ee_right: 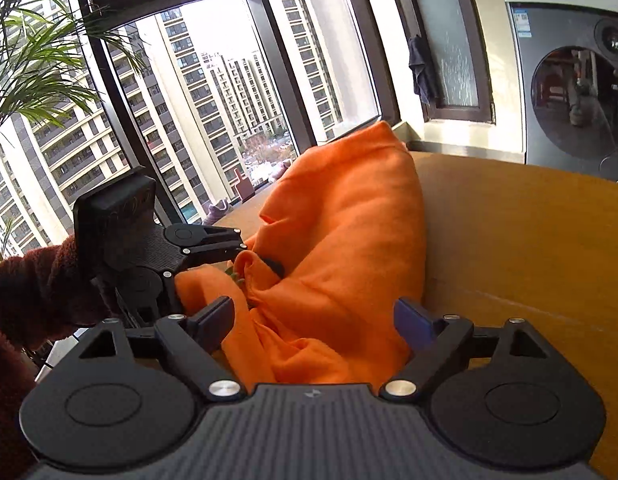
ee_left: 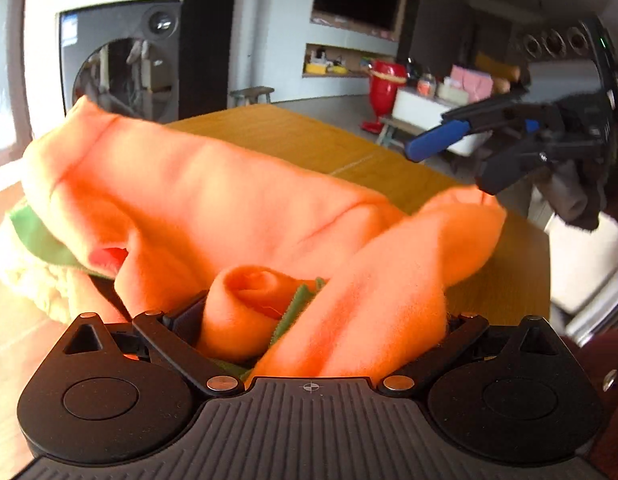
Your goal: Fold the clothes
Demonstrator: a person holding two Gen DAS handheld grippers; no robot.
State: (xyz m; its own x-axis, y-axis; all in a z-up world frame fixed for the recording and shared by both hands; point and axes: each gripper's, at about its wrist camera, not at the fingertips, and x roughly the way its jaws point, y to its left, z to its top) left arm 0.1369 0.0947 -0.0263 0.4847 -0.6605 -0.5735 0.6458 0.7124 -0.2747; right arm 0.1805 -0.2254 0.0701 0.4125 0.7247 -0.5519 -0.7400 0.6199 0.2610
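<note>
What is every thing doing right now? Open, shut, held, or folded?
Left gripper: shut on the orange garment.
Right gripper: open, fingers either side of the cloth, not pinching.
Orange garment: bunched up, partly lifted, not neatly folded.
Table: wooden, under the garment.
Washing machine: door shut.
White and green clothes: piled beneath the orange garment.

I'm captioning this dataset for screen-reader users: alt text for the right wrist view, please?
An orange garment lies heaped on a yellow-brown table, between the open blue-padded right gripper in the foreground and the left gripper, which clamps its far edge. High-rise buildings fill the window behind.
</note>
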